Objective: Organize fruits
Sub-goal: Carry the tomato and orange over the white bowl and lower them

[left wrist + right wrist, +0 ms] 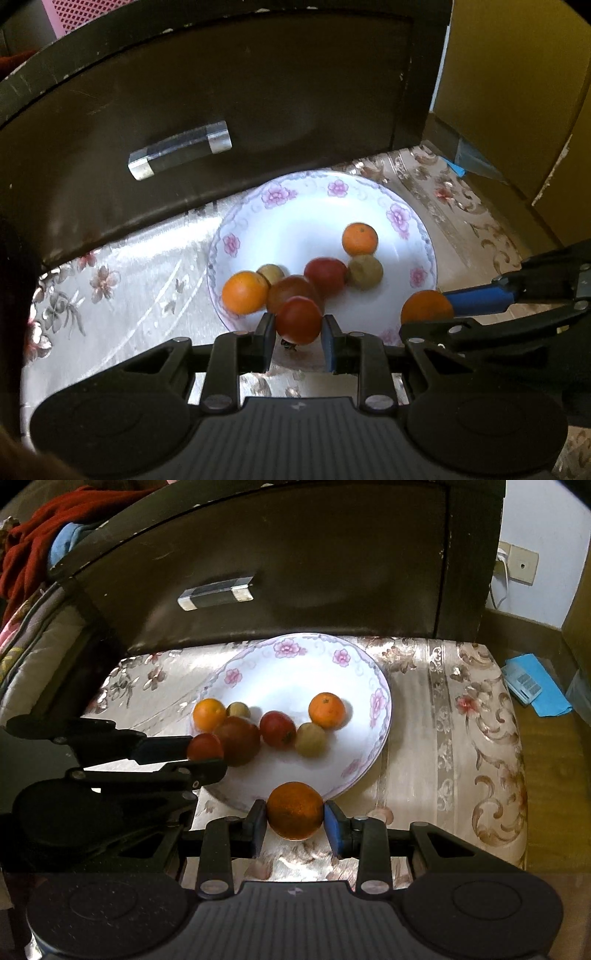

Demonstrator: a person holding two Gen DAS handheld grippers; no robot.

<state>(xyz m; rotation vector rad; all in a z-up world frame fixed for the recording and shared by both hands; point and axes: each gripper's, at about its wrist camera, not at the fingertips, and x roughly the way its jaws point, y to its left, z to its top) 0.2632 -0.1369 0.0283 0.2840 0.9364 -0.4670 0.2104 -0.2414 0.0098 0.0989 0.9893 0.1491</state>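
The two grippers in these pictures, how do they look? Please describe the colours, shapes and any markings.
Both look alike. The left gripper and right gripper have black linkage bars joined by round silver rivets, a ribbed dark grey body with a small pale star-like mark, and a round black disc on each side. The fingers carry flat rectangular pads, blue on at least one side. No cables, sleeves or hands show.

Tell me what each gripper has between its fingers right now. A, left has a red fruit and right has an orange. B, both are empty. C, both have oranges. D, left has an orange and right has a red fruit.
A: the left gripper is closed on a red fruit at the plate edge, while the right gripper clamps an orange.
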